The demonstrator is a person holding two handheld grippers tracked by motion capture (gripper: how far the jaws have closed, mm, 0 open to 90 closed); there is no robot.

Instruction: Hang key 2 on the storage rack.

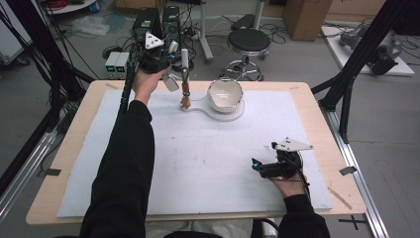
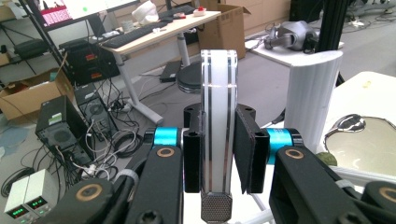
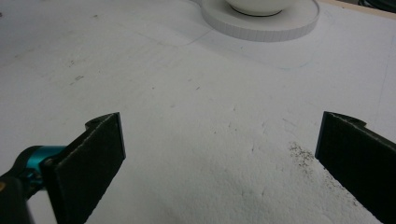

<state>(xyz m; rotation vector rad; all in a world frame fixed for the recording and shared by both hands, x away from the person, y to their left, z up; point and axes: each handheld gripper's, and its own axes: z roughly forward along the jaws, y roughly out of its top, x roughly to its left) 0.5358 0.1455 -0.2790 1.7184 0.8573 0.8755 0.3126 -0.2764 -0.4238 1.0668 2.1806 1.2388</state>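
My left gripper is raised over the table's far edge, left of a white bowl. In the left gripper view, my left gripper is shut on a flat white handle with dark stripes that has a knurled metal end. A ribbed white post rises just right of it, and the bowl's rim lies beyond. The post carries a small brown-orange piece. My right gripper rests low at the near right; in its own view my right gripper is open over bare mat.
The bowl stands on a flat white round base on a white mat over the wooden table. The base lies ahead of the right gripper. A stool, cables and computer cases lie on the floor beyond.
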